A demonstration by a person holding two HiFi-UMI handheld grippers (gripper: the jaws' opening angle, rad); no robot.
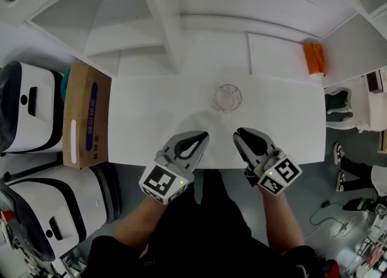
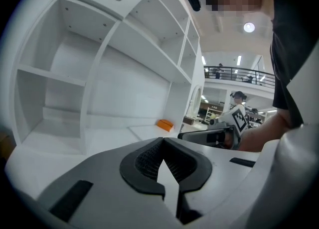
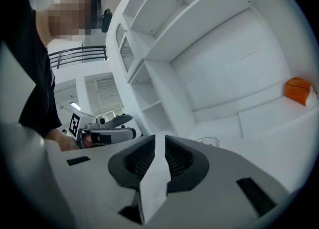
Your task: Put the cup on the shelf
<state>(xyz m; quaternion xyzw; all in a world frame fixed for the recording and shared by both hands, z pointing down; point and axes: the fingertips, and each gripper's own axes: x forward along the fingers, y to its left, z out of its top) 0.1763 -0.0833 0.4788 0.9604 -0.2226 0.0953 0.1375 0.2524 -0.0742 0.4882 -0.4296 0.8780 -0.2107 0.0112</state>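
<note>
Head view: cup [image 1: 228, 98] on wht table [image 1: 151, 126]

The cup [image 1: 228, 97] stands on the table [image 1: 151, 126], toward its far edge, with the shelf [image 1: 163, 35] behind. A small object [image 1: 314, 58] lies on the shelf at far right. A box [image 1: 86, 115] stands left of the table. The left gripper [image 1: 202, 135] and right gripper [image 1: 240, 132] are at the near edge.

Left tongs [image 1: 203, 136] and right tongs [image 1: 238, 132] both pinched closed, nothing in them, held side by side, tips angled inward.

Lab hall w/ mezzanine rail [image 2: 239, 72], shelving [image 1: 163, 23]
</note>
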